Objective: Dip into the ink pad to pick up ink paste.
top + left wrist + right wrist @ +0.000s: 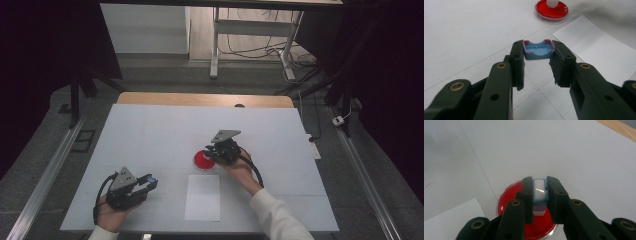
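A small white-and-blue plastic stamp block (540, 195) is pinched by the right gripper (539, 192) jaws over the round red ink dish (202, 161) on the white counter (150, 135); its blue plastic cap (538, 50) is clamped in the left gripper (537, 53) jaws. Both pieces are judged light, stiff and slippery, best gripped across flat sides

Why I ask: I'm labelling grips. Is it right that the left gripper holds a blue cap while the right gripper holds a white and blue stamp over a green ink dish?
Not quite: the dish is red, not green, as the right gripper view shows. The rest stands: the left gripper holds the blue cap, and the right gripper holds the white and blue stamp over it.
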A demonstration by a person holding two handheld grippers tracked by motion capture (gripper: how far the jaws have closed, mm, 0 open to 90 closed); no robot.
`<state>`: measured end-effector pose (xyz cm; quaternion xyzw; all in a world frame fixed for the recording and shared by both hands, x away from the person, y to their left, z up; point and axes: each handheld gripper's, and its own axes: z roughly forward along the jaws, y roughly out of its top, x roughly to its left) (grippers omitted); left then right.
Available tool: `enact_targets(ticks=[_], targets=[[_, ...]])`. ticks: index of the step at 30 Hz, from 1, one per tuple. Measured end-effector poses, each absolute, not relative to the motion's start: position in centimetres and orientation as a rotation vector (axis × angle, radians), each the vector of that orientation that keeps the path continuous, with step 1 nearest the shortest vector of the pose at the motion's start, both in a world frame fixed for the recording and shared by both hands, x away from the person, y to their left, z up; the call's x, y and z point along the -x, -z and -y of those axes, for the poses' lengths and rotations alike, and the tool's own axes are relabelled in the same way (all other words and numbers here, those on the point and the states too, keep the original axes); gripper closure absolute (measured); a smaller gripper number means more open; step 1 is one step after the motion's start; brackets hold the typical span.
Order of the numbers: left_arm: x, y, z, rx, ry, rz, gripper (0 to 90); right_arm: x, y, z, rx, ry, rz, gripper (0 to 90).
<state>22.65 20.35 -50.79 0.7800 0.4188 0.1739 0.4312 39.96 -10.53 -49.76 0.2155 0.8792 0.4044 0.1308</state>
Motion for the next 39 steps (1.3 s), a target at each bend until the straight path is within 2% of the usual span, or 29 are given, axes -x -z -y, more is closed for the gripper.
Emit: enact_targets(ticks=[19, 39], targets=[[-22.6, 50.6, -20.1, -1.940, -0.447, -1.043, 64.7, -38.2, 46.1, 11.8, -0.591, -1.383, -2.439, 75.6], [-22.7, 50.8, -20.0, -1.949, -0.439, -1.040, 64.7, -38.5, 47.3, 10.6, -0.560, -1.272, -2.505, 75.6]])
